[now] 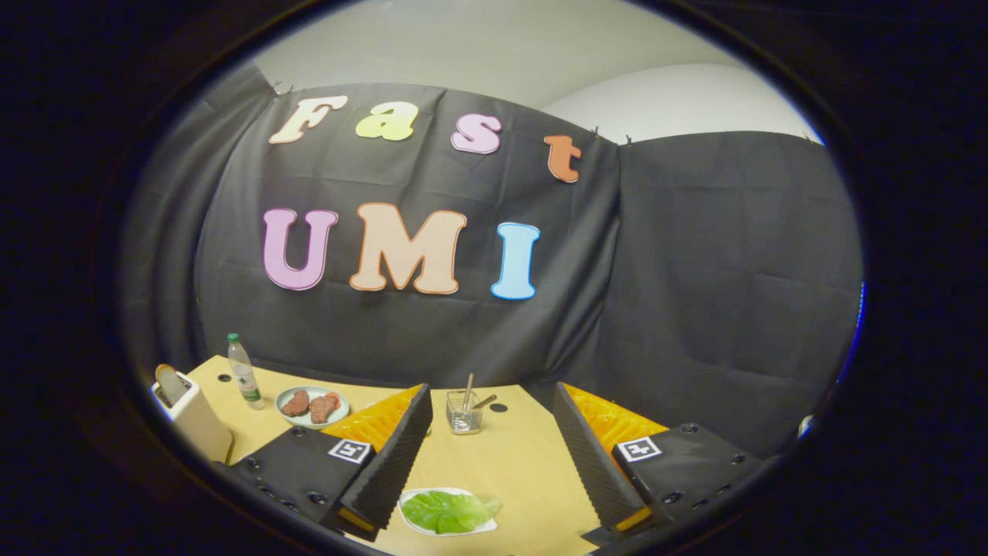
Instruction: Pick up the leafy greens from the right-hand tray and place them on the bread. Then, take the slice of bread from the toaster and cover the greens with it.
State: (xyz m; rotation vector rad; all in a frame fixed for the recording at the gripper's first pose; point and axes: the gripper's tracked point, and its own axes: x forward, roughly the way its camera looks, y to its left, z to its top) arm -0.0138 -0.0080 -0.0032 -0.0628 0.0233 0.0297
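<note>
Gripper view: gripper [494,444] sits above a tan table [513,471], fingers spread wide apart, nothing held or touched between them. Left finger [390,455] and right finger [590,455] angle outward toward the booth wall.

Greens [448,510]: a flat green leaf on a small white tray [409,523], lying on the table between the two fingers, nearer the left one. The tray's left edge runs in under the left finger's near end; cannot tell whether they touch. Leaf lies flat and overhangs the tray's right rim slightly.

Glass [464,413]: clear, square-sided, upright, beyond the fingers and about centred in the gap. Two utensil handles stick out of it, leaning right. A small dark hole in the tabletop is just right of it.

Plate [312,407]: pale, round, beyond the left finger, carrying two reddish-brown pieces of meat side by side.

Bottle [244,372]: clear plastic, green cap, upright, just left of the plate, near the table's far edge.

Toaster [193,421]: white, at the table's left end, well apart from the greens. Bread [168,382] stands upright in its slot, top half exposed, crust brown.
</note>
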